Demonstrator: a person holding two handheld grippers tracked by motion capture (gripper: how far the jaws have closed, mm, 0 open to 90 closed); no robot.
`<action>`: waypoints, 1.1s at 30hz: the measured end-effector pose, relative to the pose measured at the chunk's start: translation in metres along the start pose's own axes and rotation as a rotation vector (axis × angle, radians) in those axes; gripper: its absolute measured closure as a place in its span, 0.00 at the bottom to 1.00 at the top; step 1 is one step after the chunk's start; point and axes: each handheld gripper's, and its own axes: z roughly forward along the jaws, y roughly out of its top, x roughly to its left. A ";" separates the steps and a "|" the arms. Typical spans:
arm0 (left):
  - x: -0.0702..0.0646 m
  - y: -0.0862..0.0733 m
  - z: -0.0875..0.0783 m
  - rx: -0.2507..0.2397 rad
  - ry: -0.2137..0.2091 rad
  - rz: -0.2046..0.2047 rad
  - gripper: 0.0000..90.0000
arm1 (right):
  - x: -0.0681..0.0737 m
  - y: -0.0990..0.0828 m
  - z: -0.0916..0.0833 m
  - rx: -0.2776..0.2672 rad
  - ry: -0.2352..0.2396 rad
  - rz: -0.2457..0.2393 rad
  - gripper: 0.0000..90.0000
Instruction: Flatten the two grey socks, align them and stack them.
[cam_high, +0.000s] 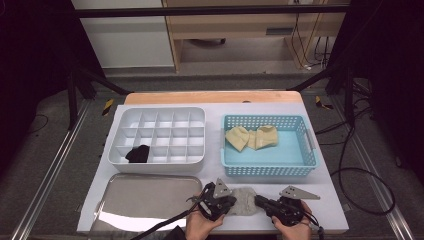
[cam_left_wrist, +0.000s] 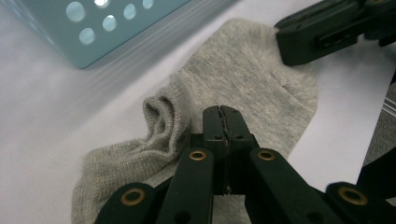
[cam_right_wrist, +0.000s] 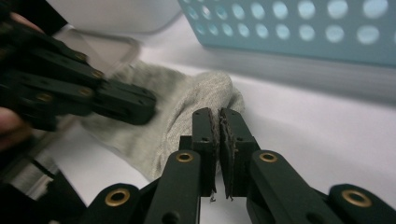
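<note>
A grey sock (cam_high: 244, 200) lies flat on the white table near its front edge, between my two grippers. My left gripper (cam_high: 232, 201) comes at it from the left. In the left gripper view its jaws (cam_left_wrist: 220, 112) stand shut, pad against pad, tips down on the grey sock (cam_left_wrist: 252, 79), whose fabric bunches up just to their left. My right gripper (cam_high: 258, 200) reaches the sock's right end. In the right gripper view its jaws (cam_right_wrist: 219, 116) are closed to a thin slit at the edge of the sock (cam_right_wrist: 187, 102), pinching the fabric there.
A white divided organizer (cam_high: 160, 109) stands at the back left with a black sock (cam_high: 138, 153) in a front compartment. A teal basket (cam_high: 265, 118) at the back right holds yellow socks (cam_high: 250, 136). A metal tray (cam_high: 150, 195) lies at the front left, close to my left gripper.
</note>
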 end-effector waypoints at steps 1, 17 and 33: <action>0.000 0.000 0.000 -0.001 0.000 -0.001 0.99 | 0.001 0.002 -0.002 -0.022 0.022 0.002 0.95; 0.018 -0.003 -0.057 -0.063 0.087 -0.023 0.83 | 0.016 0.018 -0.004 -0.041 0.080 -0.070 0.95; 0.034 -0.028 -0.050 0.006 0.067 -0.070 0.92 | 0.042 0.031 0.010 0.007 0.114 -0.185 0.95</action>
